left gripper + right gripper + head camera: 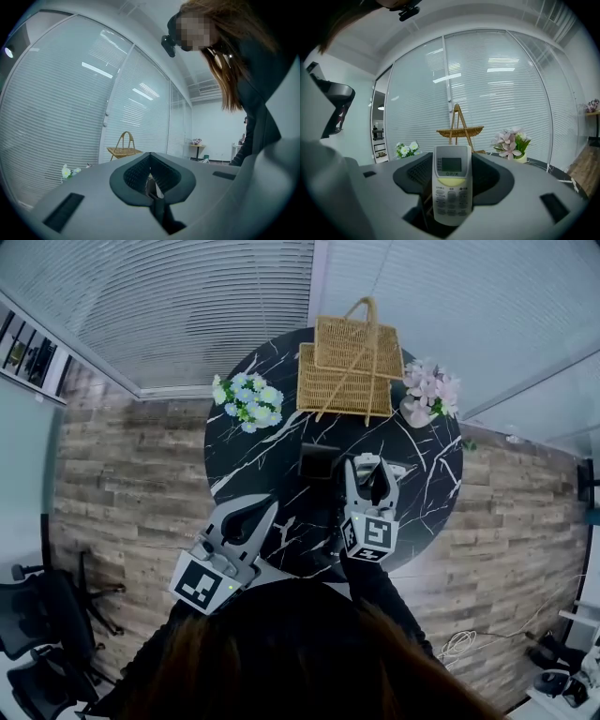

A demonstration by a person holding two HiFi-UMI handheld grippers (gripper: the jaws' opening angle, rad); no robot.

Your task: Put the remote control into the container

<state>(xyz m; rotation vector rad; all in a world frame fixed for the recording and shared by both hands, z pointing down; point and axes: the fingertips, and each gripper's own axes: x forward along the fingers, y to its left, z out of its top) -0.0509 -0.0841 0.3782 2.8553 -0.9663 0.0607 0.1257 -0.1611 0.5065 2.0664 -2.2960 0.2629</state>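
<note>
**Remote control [451,185]: in the grip, not yet in the container**

Clamped upright between the fingers [416,174] of the right gripper [368,468]. Keypad end down in the grip, screen end poking clear. Over the near part of the black marbled desk [431,493], well apart from the wicker basket [349,371] at the far edge. Left gripper [255,514] low and off to the side, fingers [136,174] closed together on nothing.

Likely trouble from here, judged only from the layout:
- Slip or swivel in the carry: smooth plastic casing, held by the lower half only, top end free to tip.
- Snag on the tall hoop handle [366,302] standing over the basket's opening, if brought in straight across the middle.
- Knock to the pink flowers [429,392] just beside the basket on the right, or to the white bunch [247,399] near its left, from a wide swing.
- Bump against the dark boxy item [317,463] just beside the right gripper; cannot tell what it is.
- Release from too high: clatter, bounce, maybe a shoved or tipped basket, since wicker looks light.
</note>
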